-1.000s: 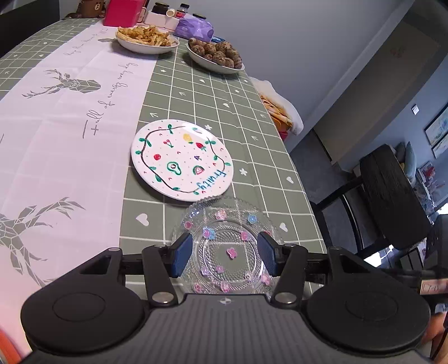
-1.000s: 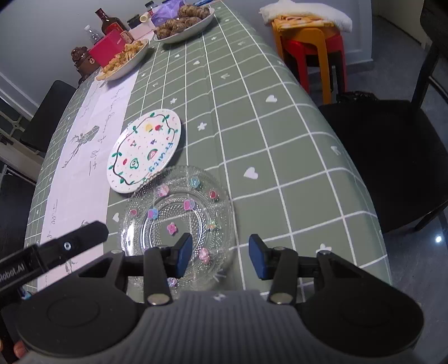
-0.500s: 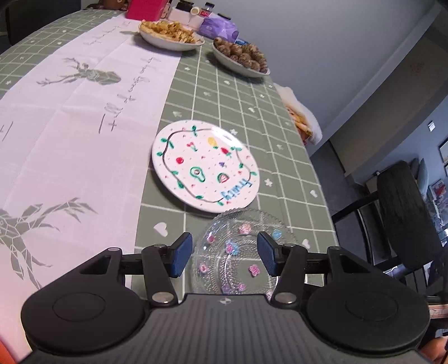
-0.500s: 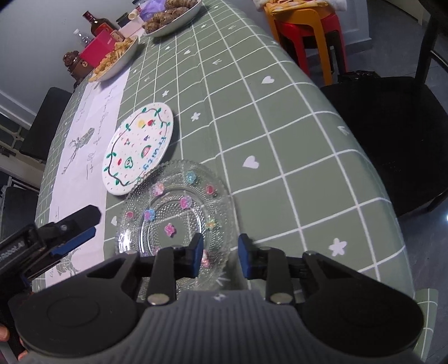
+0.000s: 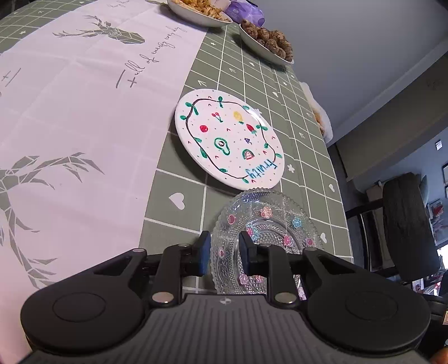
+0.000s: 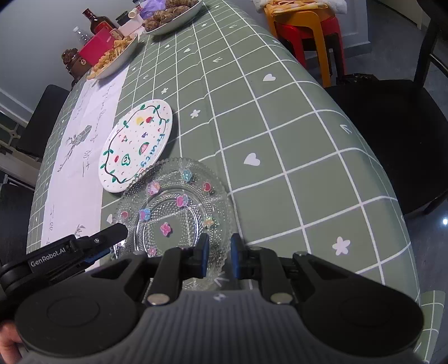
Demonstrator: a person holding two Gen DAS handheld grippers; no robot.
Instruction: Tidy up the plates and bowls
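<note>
A clear glass plate [image 5: 268, 221] [image 6: 179, 201] with small coloured flowers lies on the green checked tablecloth. Its far rim meets the near edge of a white fruit-painted plate [image 5: 228, 142] [image 6: 137, 148]. My left gripper [image 5: 224, 252] straddles the glass plate's left rim, one finger outside it and one over it. Its jaws are closing, with a gap still showing. My right gripper [image 6: 219, 252] straddles the near rim, its jaws also closing and narrowly apart. The left gripper [image 6: 114, 238] also shows in the right wrist view, at the plate's left side.
Two bowls of food [image 5: 201, 11] [image 5: 266, 42] stand at the table's far end beside a red box [image 6: 98, 44] and a bottle. A white deer-print runner [image 5: 70, 112] covers the left. Past the right edge are a black chair [image 6: 392, 134] and stacked stools [image 6: 305, 36].
Both pairs of jaws have narrowed around the glass plate's rim. My left gripper has sunk toward the table and shifted to the plate's left rim. The plates have not moved.
</note>
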